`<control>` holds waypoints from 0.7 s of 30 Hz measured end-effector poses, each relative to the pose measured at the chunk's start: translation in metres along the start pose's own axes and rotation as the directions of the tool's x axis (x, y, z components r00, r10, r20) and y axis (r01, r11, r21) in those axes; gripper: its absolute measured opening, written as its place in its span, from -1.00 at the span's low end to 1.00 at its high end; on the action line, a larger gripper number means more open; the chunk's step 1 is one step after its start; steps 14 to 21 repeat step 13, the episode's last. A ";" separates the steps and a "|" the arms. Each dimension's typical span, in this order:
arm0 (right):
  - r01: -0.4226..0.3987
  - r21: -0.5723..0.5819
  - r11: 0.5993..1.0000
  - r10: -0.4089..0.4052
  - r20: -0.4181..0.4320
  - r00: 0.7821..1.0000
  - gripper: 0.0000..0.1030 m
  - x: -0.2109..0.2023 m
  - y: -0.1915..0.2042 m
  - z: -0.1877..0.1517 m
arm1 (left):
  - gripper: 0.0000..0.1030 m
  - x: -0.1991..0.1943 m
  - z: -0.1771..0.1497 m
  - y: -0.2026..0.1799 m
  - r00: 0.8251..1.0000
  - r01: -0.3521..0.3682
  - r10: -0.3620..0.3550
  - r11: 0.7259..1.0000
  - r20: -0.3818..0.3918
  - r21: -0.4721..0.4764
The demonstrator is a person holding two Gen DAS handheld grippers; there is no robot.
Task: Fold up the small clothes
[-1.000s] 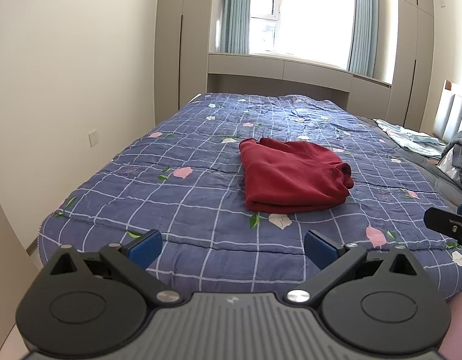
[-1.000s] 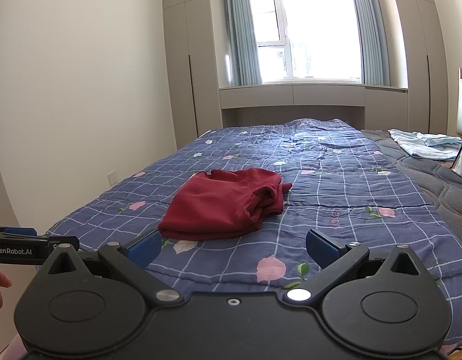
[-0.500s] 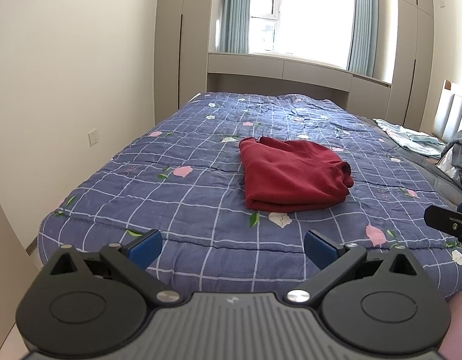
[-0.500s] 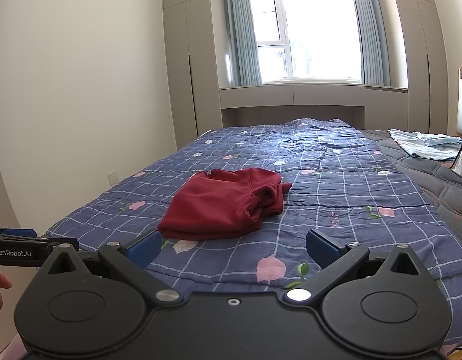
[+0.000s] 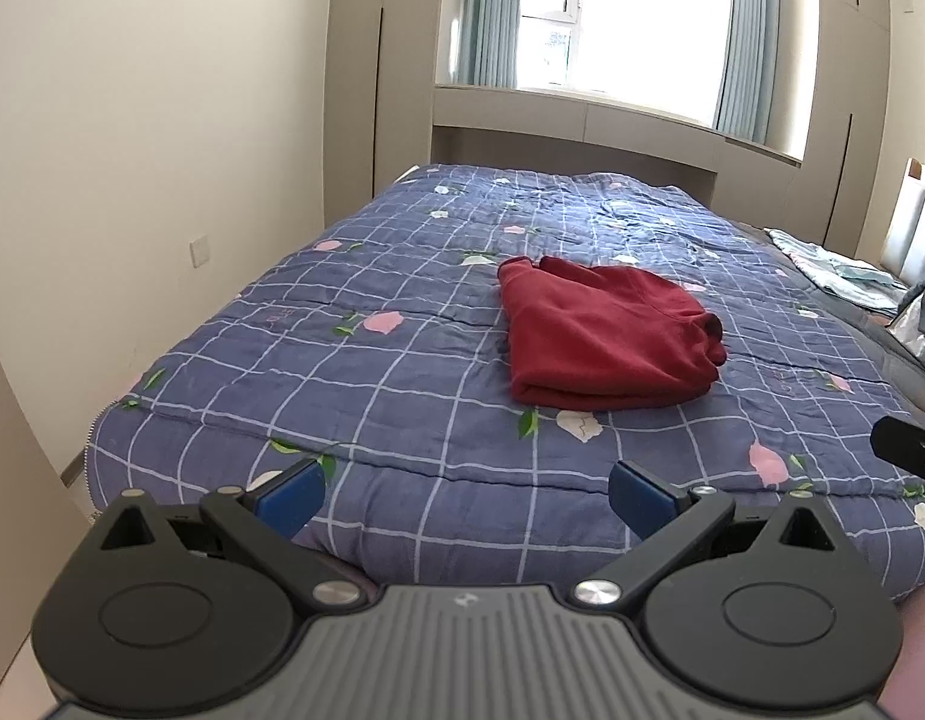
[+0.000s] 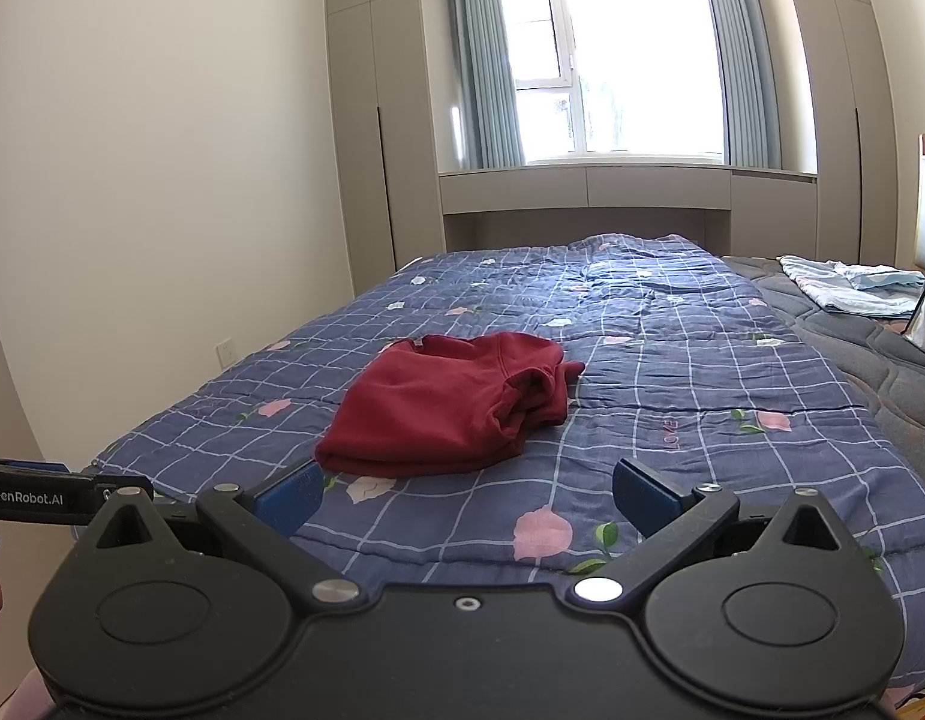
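Lying folded on a blue checked quilt (image 5: 402, 372) with pink flowers, a dark red garment (image 5: 606, 342) sits near the middle of the bed. Well short of it, at the bed's near edge, the left gripper (image 5: 462, 495) and right gripper (image 6: 462, 495) both hover spread wide, holding nothing.

Red garment (image 5: 606, 339) lies folded on quilt (image 5: 354, 384).

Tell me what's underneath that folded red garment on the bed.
The folded red garment lies directly on the blue checked floral quilt, which shows all around it. Whatever sits beneath the garment's footprint, or between its layers, is covered and cannot be seen.
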State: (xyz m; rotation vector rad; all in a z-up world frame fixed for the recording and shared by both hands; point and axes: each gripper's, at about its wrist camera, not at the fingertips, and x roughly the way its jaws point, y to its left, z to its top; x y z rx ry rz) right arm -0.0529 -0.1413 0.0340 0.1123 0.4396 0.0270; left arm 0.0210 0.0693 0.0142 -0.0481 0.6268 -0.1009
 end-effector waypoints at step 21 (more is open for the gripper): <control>-0.003 -0.004 1.000 0.003 -0.001 1.000 0.99 0.000 -0.001 -0.001 | 0.99 0.000 0.002 -0.001 1.000 0.004 -0.004 1.000 -0.006 0.003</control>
